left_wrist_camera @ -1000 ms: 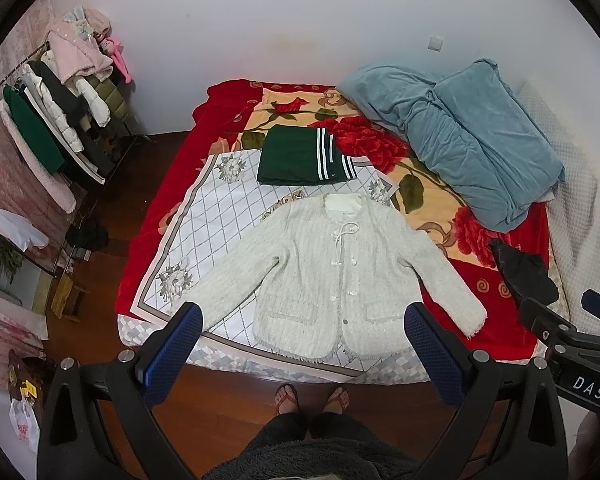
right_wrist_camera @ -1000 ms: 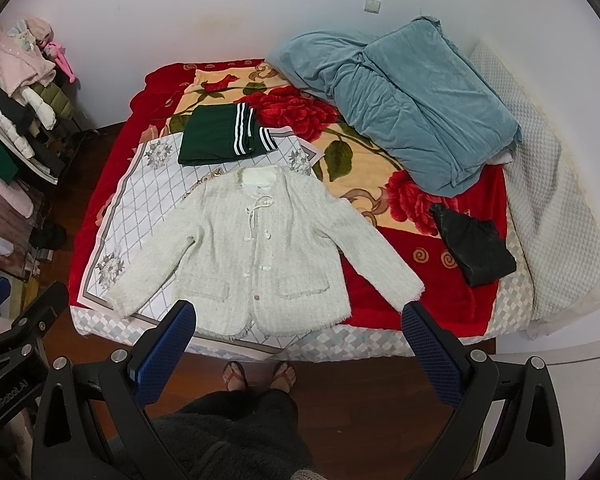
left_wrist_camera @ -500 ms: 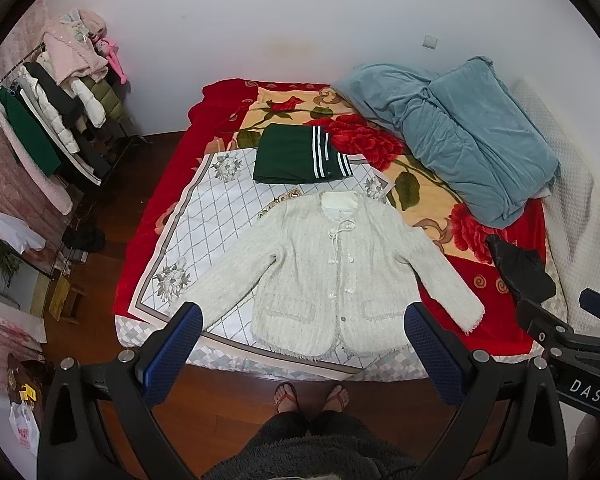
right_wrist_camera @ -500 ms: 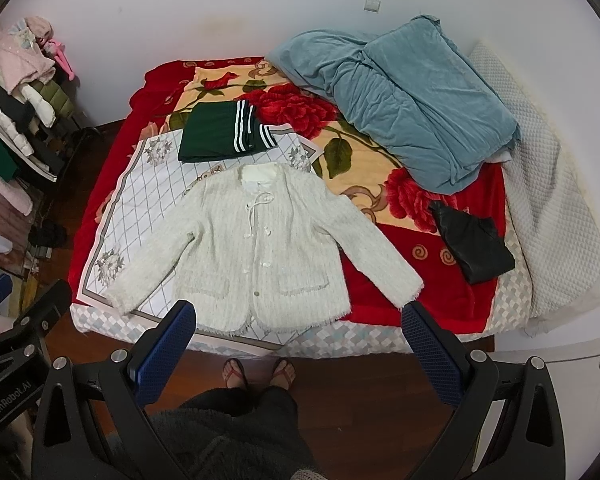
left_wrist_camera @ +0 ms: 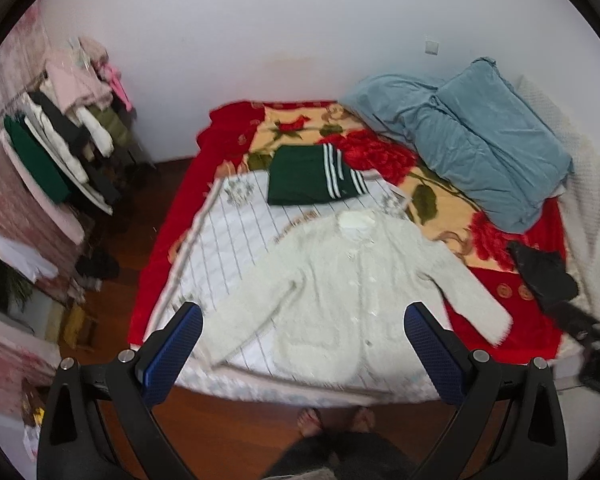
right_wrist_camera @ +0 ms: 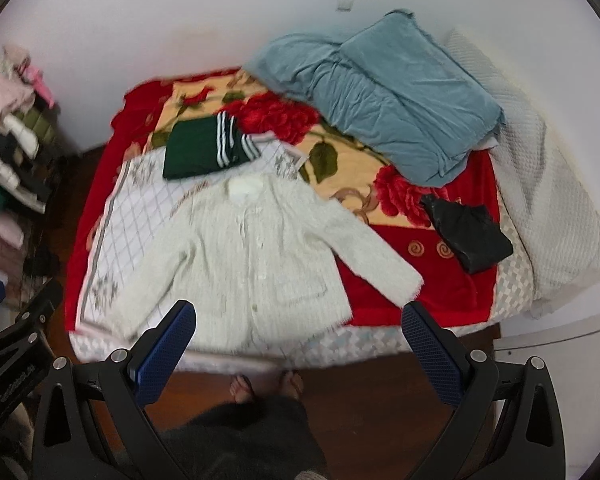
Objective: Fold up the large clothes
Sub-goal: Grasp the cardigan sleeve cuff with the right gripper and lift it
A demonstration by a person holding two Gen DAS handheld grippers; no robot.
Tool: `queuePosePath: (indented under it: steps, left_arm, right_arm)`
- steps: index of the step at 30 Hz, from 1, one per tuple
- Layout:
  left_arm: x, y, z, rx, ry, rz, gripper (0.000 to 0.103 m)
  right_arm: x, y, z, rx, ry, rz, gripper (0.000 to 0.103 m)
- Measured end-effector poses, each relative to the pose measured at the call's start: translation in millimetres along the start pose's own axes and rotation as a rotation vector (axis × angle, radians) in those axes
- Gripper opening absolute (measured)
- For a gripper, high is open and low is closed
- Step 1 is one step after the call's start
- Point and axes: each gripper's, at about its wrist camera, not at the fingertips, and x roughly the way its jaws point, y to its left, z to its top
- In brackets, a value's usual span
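Standing at the bed's foot, I hold my left gripper spread wide and empty. The white jacket lies flat, sleeves out, blurred so its buttons barely show. My right gripper gapes too, holding nothing; my feet are half hidden.

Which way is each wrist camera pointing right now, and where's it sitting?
Left wrist: above the bed's foot edge, facing down over the white jacket; left claw open, right claw's body at right edge, feet below.
Right wrist: same height, further right, facing the black garment; right claw open, left claw's body at left edge.
Shared: jacket, green folded garment, blue blanket.
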Motion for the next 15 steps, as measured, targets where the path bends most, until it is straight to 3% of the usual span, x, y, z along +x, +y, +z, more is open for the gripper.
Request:
queuePosePath:
  steps: [3, 9, 11, 13, 15]
  left_arm:
    - [28, 1, 2, 0.038, -0.042, 0.04, 0.103]
    - [98, -5, 4, 0.072, -0.018, 0.079, 0.103]
    - [126, -16, 5, 0.078, 0.0, 0.098, 0.103]
    - [152, -26, 4, 0.077, 0.007, 0.11, 0.103]
    - [178, -37, 2, 0.078, 0.018, 0.121, 0.103]
  right_arm:
    - [29, -11, 1, 0.06, -0.037, -0.028, 0.103]
    - [133, -66, -7, 0.297, 0.067, -0.031, 0.101]
    - [176, -93, -15, 0.375, 0.104, -0.043, 0.082]
    - [219, -117, -24, 0.437, 0.144, -0.013, 0.069]
    - [266, -141, -36, 0.501, 0.19, 0.049, 0.068]
